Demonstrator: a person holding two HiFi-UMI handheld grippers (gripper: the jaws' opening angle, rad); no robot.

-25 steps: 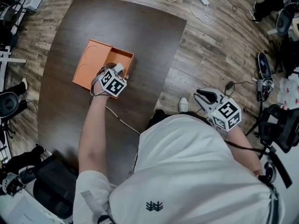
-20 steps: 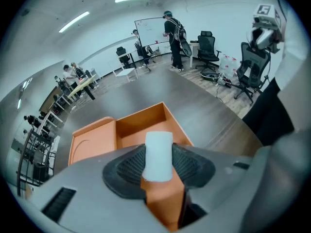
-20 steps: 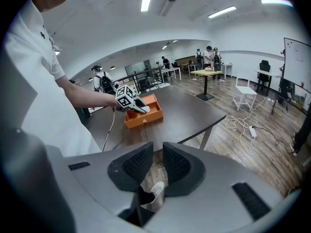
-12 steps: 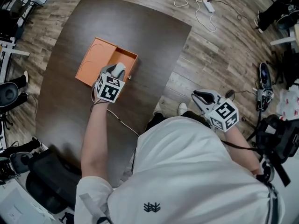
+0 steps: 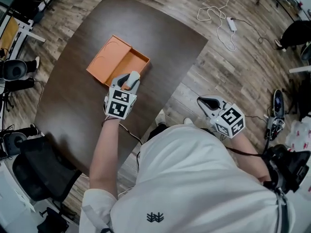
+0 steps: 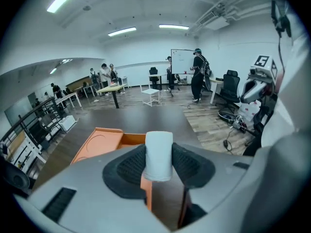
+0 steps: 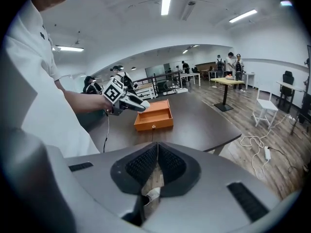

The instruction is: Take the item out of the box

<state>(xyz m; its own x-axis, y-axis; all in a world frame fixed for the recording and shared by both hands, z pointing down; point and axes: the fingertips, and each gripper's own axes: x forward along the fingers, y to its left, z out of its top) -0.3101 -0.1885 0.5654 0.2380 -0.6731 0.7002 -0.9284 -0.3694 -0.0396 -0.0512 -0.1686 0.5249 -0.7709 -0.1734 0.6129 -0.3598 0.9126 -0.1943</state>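
An orange box (image 5: pixel 118 60) lies open on the dark table (image 5: pixel 165 38); its tray looks empty. My left gripper (image 5: pixel 131 79) hangs just in front of the box, above the table, shut on a white roll-shaped item (image 5: pixel 134 74). In the left gripper view the white item (image 6: pixel 159 154) stands upright between the black pads (image 6: pixel 129 168), with the box (image 6: pixel 102 142) behind it. My right gripper (image 5: pixel 202 101) is off the table's right edge over the floor, shut and empty. The right gripper view shows its closed jaws, the box (image 7: pixel 153 118) and the left gripper (image 7: pixel 137 106) beyond.
A white cable and power strip (image 5: pixel 228 21) lie on the wooden floor at the back right. Black equipment and a chair (image 5: pixel 34 174) crowd the left side. Far off, people (image 6: pixel 198 76) stand among tables and chairs.
My left gripper has come up and back out of the box with the white item in its jaws. The right gripper stays roughly where it was.
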